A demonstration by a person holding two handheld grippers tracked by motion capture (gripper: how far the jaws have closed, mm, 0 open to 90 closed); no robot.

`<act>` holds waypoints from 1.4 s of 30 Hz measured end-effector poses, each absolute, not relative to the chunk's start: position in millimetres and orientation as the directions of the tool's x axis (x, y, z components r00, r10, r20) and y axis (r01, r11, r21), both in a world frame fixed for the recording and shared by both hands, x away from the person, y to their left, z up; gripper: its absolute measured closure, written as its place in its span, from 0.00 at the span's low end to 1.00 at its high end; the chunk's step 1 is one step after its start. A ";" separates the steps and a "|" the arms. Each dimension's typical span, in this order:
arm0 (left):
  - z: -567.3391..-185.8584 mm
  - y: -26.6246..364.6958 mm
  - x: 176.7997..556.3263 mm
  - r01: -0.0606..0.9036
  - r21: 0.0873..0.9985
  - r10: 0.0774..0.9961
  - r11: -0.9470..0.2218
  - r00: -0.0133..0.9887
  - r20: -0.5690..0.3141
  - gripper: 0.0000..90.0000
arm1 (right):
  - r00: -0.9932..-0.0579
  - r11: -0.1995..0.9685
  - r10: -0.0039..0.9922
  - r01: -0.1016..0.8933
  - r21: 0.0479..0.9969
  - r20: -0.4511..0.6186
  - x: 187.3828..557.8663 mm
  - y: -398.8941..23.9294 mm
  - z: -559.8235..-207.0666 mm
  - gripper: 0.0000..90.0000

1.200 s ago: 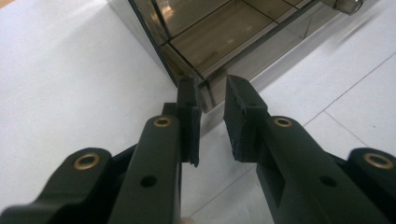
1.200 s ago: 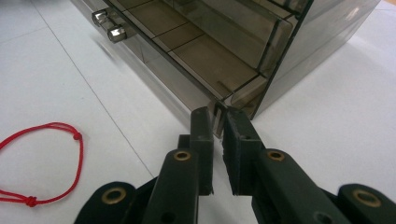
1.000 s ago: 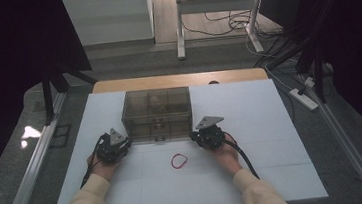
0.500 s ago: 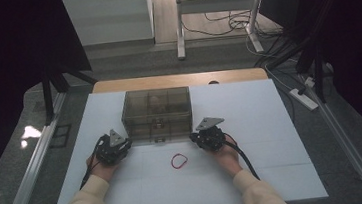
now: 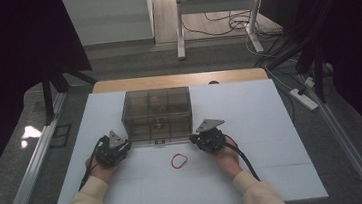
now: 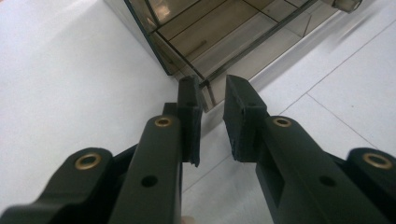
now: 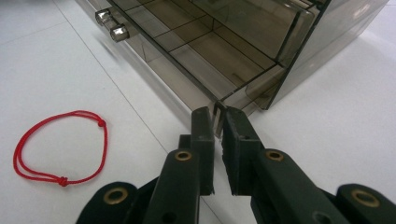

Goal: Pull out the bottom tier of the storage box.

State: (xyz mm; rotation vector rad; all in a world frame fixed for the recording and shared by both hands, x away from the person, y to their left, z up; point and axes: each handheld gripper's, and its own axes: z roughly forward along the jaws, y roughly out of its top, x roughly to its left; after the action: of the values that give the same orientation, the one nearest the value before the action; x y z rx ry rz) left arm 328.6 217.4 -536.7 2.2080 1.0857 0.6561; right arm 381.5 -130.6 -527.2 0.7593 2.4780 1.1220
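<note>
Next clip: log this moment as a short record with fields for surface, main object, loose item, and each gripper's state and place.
surface: white table top
main object: smoky clear drawer box, two small knobs at its front
loose item: red string loop, lying flat in front of the box, between the hands, untouched
left gripper: jaws slightly apart at the box's front left corner, nothing clamped
right gripper: jaws shut on the thin front edge at the box's right corner

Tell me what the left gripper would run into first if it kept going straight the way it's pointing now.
Most likely the smoky clear drawer box: the left gripper points at its near bottom corner, which sits just past the fingertips in the left gripper view. The narrow gap between the jaws holds nothing. Exact depth is hard to judge.
</note>
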 end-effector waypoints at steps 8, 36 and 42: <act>-536.6 218.2 325.2 0.530 0.687 0.818 -0.497 0.551 0.166 0.85 | -0.812 0.554 0.579 0.329 0.765 -0.070 378.8 -131.3 -524.0 0.91; -535.0 217.7 315.3 0.523 0.687 0.810 -0.504 0.563 0.164 0.85 | -0.818 0.563 0.572 0.332 0.757 -0.067 371.6 -133.2 -525.1 0.91; -535.5 218.1 312.4 0.524 0.685 0.808 -0.506 0.565 0.164 0.85 | -0.823 0.574 0.563 0.325 0.752 -0.074 367.6 -133.0 -525.5 0.92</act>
State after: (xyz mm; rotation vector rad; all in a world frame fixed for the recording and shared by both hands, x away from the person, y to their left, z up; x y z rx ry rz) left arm 312.4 218.1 -535.5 2.2178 1.0626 0.6391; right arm 367.6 -133.0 -525.5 0.7284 2.5037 1.1048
